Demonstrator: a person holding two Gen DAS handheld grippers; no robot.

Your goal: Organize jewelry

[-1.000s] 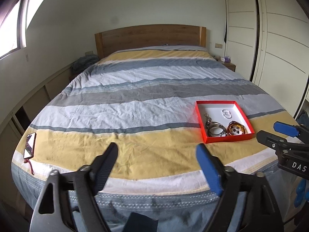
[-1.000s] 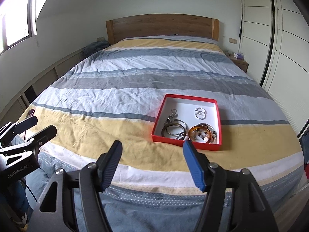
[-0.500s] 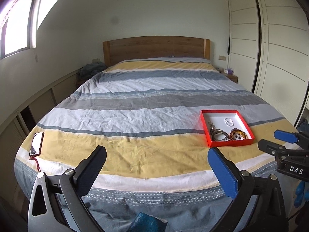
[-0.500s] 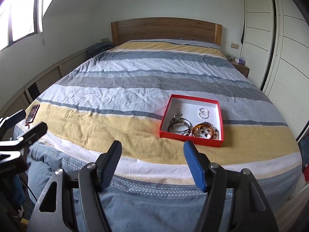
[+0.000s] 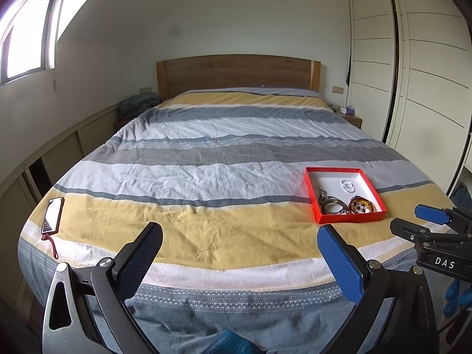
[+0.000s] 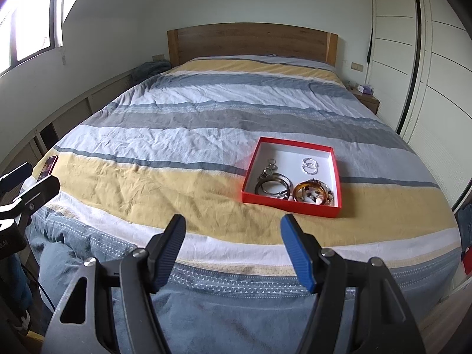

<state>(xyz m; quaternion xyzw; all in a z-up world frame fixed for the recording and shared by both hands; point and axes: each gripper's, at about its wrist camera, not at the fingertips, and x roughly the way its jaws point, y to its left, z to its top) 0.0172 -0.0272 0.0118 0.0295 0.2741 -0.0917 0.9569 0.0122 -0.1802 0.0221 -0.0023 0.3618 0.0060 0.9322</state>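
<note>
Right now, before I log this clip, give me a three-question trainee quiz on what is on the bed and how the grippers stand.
1. True or false: the jewelry all lies inside the red box.
2. Which lies in the box's near right corner? A) amber bangle B) pair of small silver rings C) phone
3. Fill in: the left gripper and right gripper are both ____ and hold nothing.

Key: 1 true, as far as both views show. 2 A. 3 open.
</note>
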